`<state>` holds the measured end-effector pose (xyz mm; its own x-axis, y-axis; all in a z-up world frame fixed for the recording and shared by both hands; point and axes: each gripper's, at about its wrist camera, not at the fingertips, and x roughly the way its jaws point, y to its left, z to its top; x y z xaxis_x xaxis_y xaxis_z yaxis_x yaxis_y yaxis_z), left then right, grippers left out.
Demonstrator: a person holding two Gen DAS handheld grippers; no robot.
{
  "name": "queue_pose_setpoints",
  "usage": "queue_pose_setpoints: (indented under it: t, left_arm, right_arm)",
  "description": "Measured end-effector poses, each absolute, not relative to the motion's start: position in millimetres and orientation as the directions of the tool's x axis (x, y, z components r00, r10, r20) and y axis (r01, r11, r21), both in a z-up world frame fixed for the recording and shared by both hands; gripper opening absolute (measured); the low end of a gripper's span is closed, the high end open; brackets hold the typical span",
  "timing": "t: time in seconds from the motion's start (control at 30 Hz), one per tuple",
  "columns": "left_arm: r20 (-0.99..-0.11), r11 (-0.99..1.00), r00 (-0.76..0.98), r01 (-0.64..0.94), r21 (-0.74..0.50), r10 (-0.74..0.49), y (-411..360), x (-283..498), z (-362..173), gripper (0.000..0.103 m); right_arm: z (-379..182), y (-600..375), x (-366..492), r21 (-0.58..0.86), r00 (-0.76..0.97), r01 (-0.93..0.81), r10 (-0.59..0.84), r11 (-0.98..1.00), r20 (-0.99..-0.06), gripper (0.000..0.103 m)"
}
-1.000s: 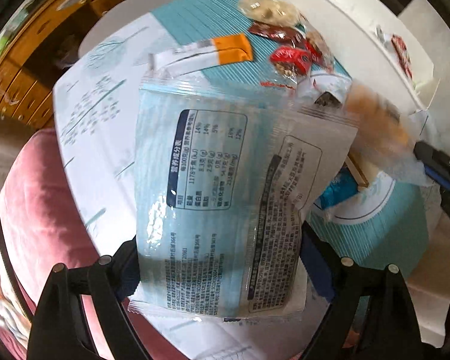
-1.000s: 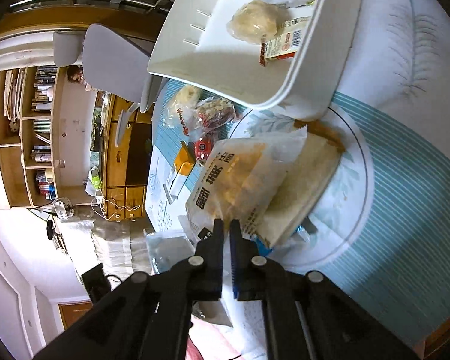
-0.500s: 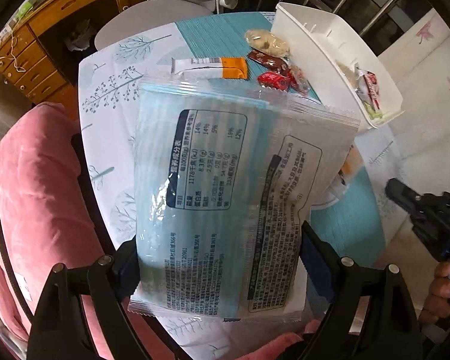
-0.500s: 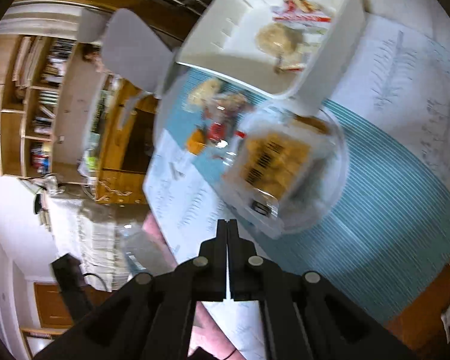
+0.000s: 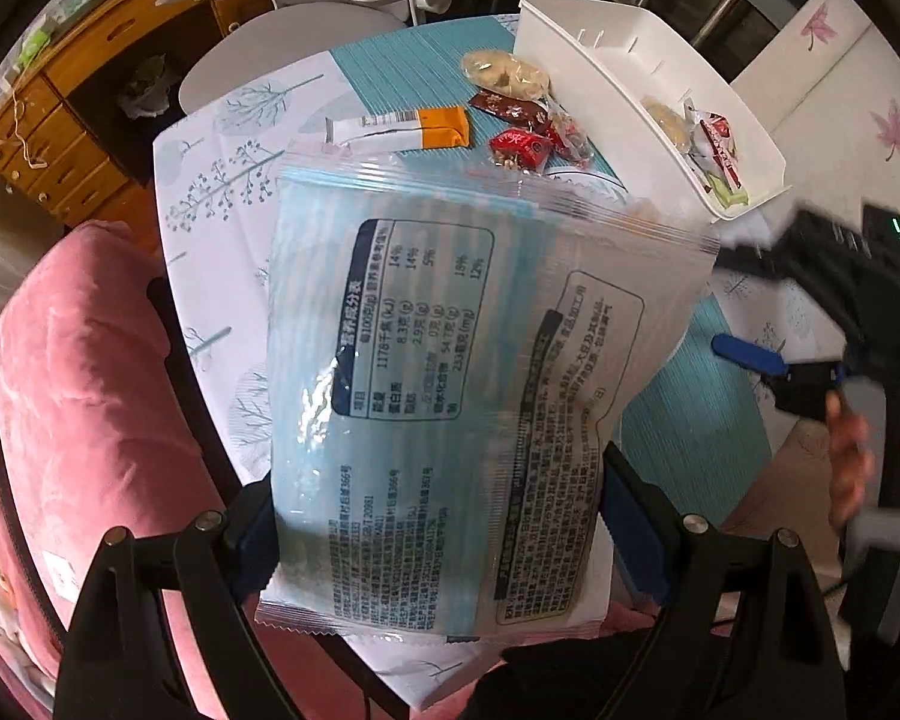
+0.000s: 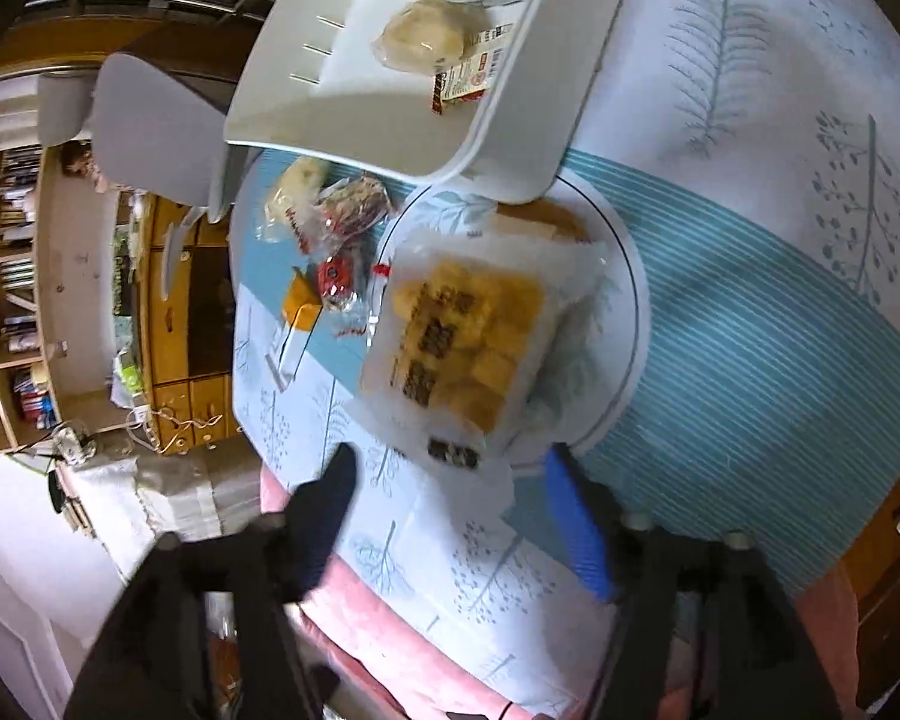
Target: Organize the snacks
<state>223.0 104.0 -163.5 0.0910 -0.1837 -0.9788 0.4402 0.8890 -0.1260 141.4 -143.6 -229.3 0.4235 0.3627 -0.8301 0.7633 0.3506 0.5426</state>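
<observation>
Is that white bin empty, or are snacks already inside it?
Not empty. The white bin already holds a few wrapped snacks at one end; the rest of its floor is bare.

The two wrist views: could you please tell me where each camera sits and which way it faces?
Left wrist: sits on the left hand-held gripper, facing steeply down at the held blue snack packet; a hand and the other gripper show at right.
Right wrist: sits on the right hand-held gripper, jaws just opened and empty, facing down at a packet of yellow pieces.
Shared: the white bin and orange-tipped packet.
</observation>
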Motion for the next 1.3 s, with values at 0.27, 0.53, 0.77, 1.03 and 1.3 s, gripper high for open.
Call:
queue_pose_setpoints:
  t: [0.27, 0.53, 0.77, 1.03, 1.3]
  left_arm:
    - [-0.984, 0.904, 0.097, 0.416, -0.099, -0.152, 111.3, 234.0, -163.7, 0.090]
    - [-0.990, 0.923, 0.074, 0.376, -0.087, -0.123, 115.6, 238.6, -173.1, 0.090]
    - [-0.991, 0.933, 0.069, 0.351, -0.081, -0.112, 114.5, 238.9, -176.1, 0.090]
    - [-0.992, 0.935, 0.061, 0.343, -0.086, -0.114, 105.0, 243.7, -176.9, 0.090]
    - [-0.990, 0.939, 0.082, 0.335, -0.078, -0.111, 74.1, 257.7, -169.8, 0.090]
  right_arm:
    - [-244.5, -142.0, 193.4, 0.428, 0.310, 0.813, 0.330, 0.394, -0.892, 0.093]
    - [-270.3, -139.2, 216.7, 0.327, 0.201, 0.840, 0.311, 0.433, -0.929, 0.094]
    - [-280.8, -141.7, 224.6, 0.305, 0.168, 0.832, 0.314, 0.463, -0.934, 0.090]
    - [-272.0, -154.9, 220.4, 0.319, 0.168, 0.801, 0.320, 0.507, -0.932, 0.057]
    - [-264.7, -157.4, 205.6, 0.333, 0.136, 0.738, 0.354, 0.586, -0.925, 0.047]
